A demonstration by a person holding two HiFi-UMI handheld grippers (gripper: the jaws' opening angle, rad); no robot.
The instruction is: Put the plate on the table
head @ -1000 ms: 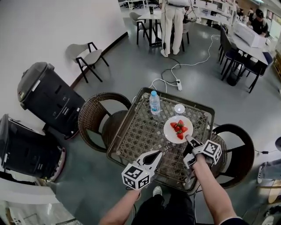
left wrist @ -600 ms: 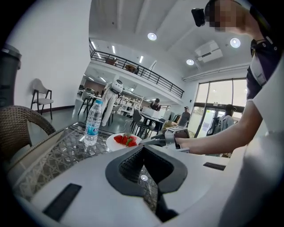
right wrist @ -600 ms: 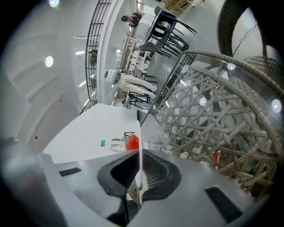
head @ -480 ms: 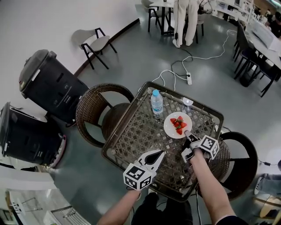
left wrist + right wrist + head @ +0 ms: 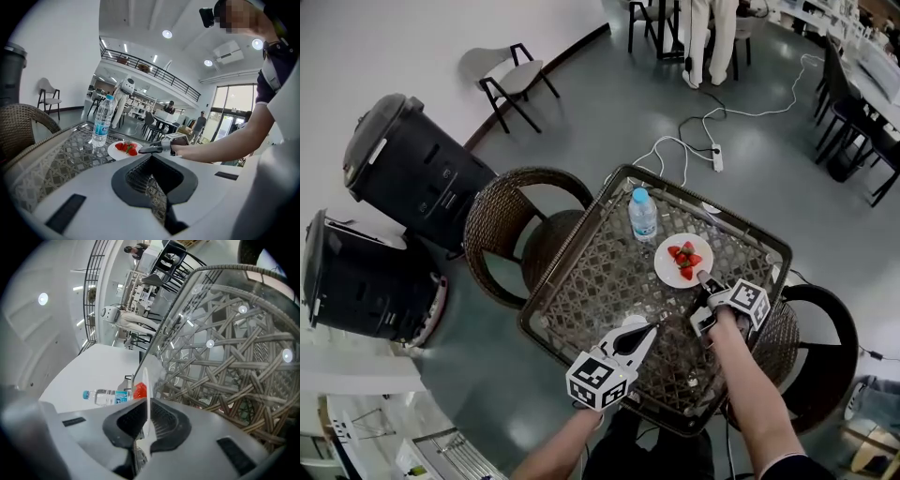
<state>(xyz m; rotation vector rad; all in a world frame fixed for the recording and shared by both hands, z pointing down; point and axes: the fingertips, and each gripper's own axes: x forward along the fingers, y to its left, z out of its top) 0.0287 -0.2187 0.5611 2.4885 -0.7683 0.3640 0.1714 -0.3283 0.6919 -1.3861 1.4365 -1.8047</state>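
Right hand-held gripper (image 5: pixel 703 281) pinches the near rim of the plate (image 5: pixel 667 273), which seems to rest on the bench (image 5: pixel 600 286) beside the bottle (image 5: pixel 643 214). Next, probably: part the jaws and back away without dragging it.

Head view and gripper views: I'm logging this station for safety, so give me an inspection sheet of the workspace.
Surface: glass-topped wicker table.
Job's things: plate holding strawberries, at the table's far right; resting or not, cannot tell.
Clutter: water bottle upright beside the plate.
Grippers: right gripper shut on the plate's near rim; left gripper shut, empty.
Cables: white cable and power strip on the floor beyond the table.
Surroundings: wicker chairs on both sides, black bins at left, a person standing far off.
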